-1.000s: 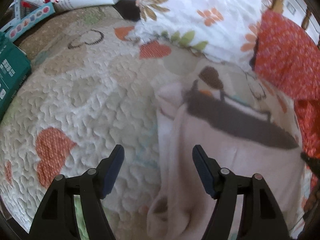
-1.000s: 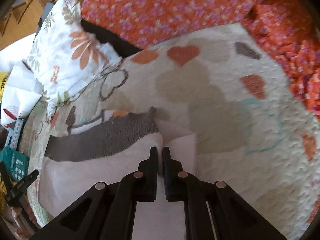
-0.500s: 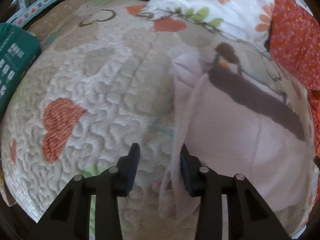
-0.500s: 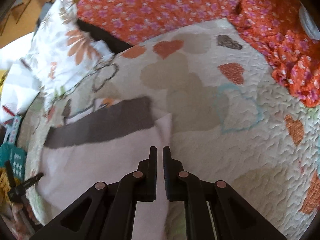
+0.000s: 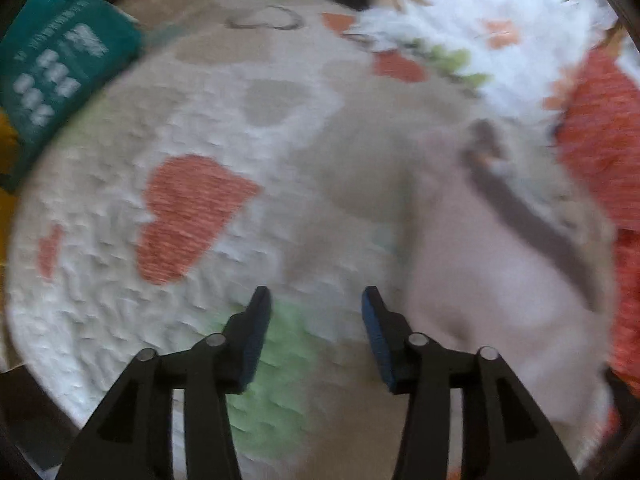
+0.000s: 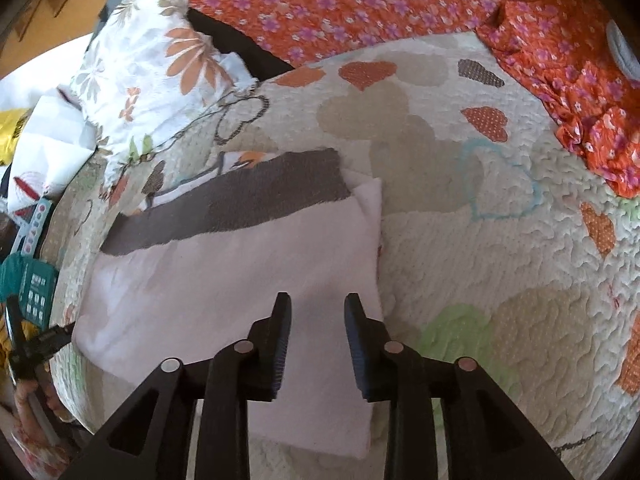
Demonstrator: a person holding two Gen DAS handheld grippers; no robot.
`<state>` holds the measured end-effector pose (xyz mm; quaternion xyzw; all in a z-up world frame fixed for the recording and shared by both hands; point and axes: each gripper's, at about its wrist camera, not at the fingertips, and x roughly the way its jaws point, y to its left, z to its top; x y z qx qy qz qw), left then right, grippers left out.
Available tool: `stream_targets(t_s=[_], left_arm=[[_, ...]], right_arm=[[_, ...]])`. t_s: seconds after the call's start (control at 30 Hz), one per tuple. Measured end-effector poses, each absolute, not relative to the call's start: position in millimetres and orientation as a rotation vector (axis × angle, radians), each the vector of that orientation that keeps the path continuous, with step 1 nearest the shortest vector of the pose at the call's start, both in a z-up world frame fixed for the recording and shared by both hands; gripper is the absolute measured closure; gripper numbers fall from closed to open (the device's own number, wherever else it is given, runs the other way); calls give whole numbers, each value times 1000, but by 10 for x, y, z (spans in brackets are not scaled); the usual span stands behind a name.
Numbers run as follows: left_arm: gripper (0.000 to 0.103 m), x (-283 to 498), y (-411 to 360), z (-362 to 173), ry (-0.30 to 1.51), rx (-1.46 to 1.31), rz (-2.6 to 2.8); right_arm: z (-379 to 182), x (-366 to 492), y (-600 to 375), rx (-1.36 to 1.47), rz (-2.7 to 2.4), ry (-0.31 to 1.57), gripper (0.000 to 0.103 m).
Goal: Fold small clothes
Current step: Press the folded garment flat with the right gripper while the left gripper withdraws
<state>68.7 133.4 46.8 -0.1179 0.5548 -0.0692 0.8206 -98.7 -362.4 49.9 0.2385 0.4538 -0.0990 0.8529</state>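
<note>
Garment (image 6: 240, 280) folded flat; right tongs (image 6: 316, 320) parted above; left view blurred

The pale pink fleece garment (image 6: 224, 280) looks soft and matt, its dark brown band (image 6: 240, 200) knitted and rougher. Beneath it, the cream heart-patterned quilt (image 6: 500, 260) is puckered, stitched cloth.

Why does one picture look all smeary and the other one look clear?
In the left wrist view the heart quilt and pink garment are smeared by motion blur, though the left tool looks crisp. In the right wrist view the garment, quilt and right tool are sharp. Both views bulge from fisheye distortion.
</note>
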Motion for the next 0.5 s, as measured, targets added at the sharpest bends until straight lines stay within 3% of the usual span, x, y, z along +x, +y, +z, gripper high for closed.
stream_targets(t_s=[0.1, 0.2, 0.23, 0.3, 0.5], left_arm=[[36, 552, 1199, 579, 1137, -196, -331], [37, 366, 972, 575, 1111, -10, -451], [41, 326, 911, 537, 1111, 58, -447], [97, 338, 894, 440, 1143, 128, -418], [103, 594, 1455, 529, 1138, -28, -175]], right_arm=[[433, -1066, -3518, 519, -185, 967, 65], [373, -1127, -3439, 511, -181, 978, 65], [360, -1138, -3428, 501, -184, 981, 65], [340, -1152, -3395, 473, -194, 986, 65], [334, -1195, -3415, 445, -236, 981, 65]])
